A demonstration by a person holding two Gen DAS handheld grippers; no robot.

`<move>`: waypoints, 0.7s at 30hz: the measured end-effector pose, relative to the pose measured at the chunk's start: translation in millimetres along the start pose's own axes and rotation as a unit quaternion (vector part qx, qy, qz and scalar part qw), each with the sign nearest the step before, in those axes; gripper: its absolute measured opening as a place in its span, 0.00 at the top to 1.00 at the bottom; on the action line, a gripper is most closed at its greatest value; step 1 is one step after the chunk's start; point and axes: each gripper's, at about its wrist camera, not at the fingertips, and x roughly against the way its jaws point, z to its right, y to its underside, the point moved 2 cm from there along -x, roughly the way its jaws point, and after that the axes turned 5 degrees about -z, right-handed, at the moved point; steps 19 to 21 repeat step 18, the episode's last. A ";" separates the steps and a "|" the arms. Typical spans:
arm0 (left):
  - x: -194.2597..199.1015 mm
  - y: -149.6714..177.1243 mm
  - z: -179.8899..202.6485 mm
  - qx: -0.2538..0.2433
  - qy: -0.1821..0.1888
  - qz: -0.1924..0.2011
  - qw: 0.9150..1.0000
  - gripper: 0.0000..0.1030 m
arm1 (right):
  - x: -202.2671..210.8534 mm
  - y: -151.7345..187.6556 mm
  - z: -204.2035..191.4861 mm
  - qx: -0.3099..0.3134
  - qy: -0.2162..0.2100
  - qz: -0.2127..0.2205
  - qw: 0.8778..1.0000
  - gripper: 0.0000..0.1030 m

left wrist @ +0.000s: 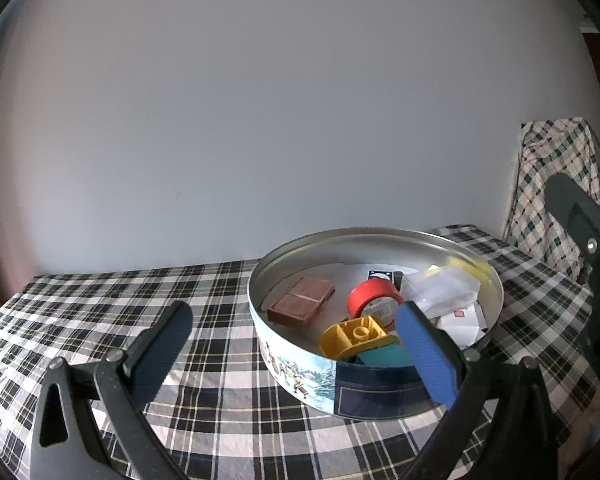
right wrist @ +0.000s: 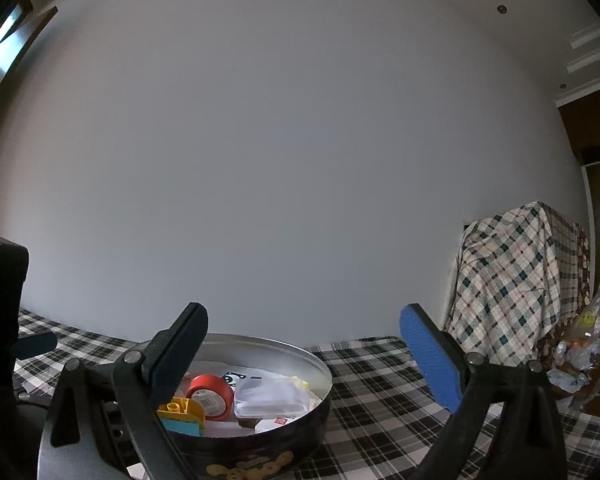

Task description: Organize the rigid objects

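On the left of the left wrist view the plaid tablecloth [left wrist: 100,292] lies with nothing on it as far as the frame shows, and the left gripper [left wrist: 296,356] hangs above it with its jaws spread wide and nothing between them. To the right of that bare stretch stands the round metal tin [left wrist: 300,368], lid off, and the task's rigid objects sit inside it: a brown block [left wrist: 302,301] toward the left wall, a roll of red tape [left wrist: 374,300] near the middle, a yellow toy brick [left wrist: 354,334] on a teal brick [left wrist: 384,356] against the near wall, then a clear plastic case [left wrist: 440,288] over some white paper slips [left wrist: 462,320] on the right. Something yellow lies blurred against the far right wall; I cannot tell what it is. In the right wrist view the right gripper [right wrist: 304,360] also hovers released and empty, its left finger over the tin's near left rim and its right finger out over the cloth beyond. Further right, a chair draped in checked fabric [right wrist: 520,280] stands off the table, with a crinkled bag of oddments [right wrist: 580,352] beside it. Judging from this, the gathering looks largely done, since no loose item shows on the visible cloth; what may remain is a lid, which neither view shows.
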 end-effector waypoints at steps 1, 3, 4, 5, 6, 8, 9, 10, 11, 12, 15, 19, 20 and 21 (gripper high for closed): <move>0.2 0.2 0.2 -0.001 0.001 0.000 1.000 0.00 | -0.2 0.1 -0.3 0.000 -0.001 0.000 1.000 0.04; 1.0 0.4 0.9 -0.001 -0.004 0.002 1.000 0.00 | -0.6 0.1 -0.4 0.001 -0.001 -0.001 1.000 0.04; 1.4 0.5 1.1 -0.001 -0.007 0.003 1.000 0.00 | -0.6 0.0 -0.5 0.001 -0.001 -0.001 1.000 0.04; 1.3 0.6 0.9 -0.001 -0.007 0.002 1.000 0.00 | -0.7 0.1 -0.8 0.002 -0.001 -0.001 1.000 0.04; 0.8 0.9 0.7 0.001 -0.005 -0.001 1.000 0.00 | -0.6 0.0 -1.0 0.001 -0.001 -0.001 1.000 0.04; -1.3 1.5 -0.9 0.008 0.002 -0.011 1.000 0.00 | -0.5 0.1 -1.3 0.001 -0.001 -0.001 1.000 0.04; -1.9 1.8 -2.2 0.011 0.012 -0.013 1.000 0.00 | -0.4 0.1 -1.3 0.001 0.000 -0.001 1.000 0.04; -2.0 2.0 -3.4 0.014 0.024 -0.014 1.000 0.00 | -0.3 0.1 -1.2 0.001 -0.001 -0.001 1.000 0.04; -1.9 2.1 -3.8 0.015 0.025 -0.013 0.999 0.00 | -0.6 0.0 -1.2 0.001 -0.001 -0.001 1.000 0.04; -1.1 2.1 -3.4 0.016 0.024 -0.012 1.000 0.00 | -0.6 0.0 -1.1 0.001 -0.001 -0.001 1.000 0.04; -0.2 2.2 -2.0 0.013 0.019 -0.011 1.000 0.00 | -1.3 0.1 -1.6 0.002 -0.001 -0.002 1.000 0.04; -2.3 1.8 -2.9 0.016 0.014 -0.016 1.000 0.00 | -1.6 0.3 -1.5 0.001 0.001 -0.004 1.000 0.04; -2.3 1.8 -2.9 0.016 0.014 -0.016 1.000 0.00 | -1.6 0.3 -1.5 0.001 0.001 -0.004 1.000 0.04; -2.3 1.8 -2.9 0.016 0.014 -0.016 1.000 0.00 | -1.6 0.3 -1.5 0.001 0.001 -0.004 1.000 0.04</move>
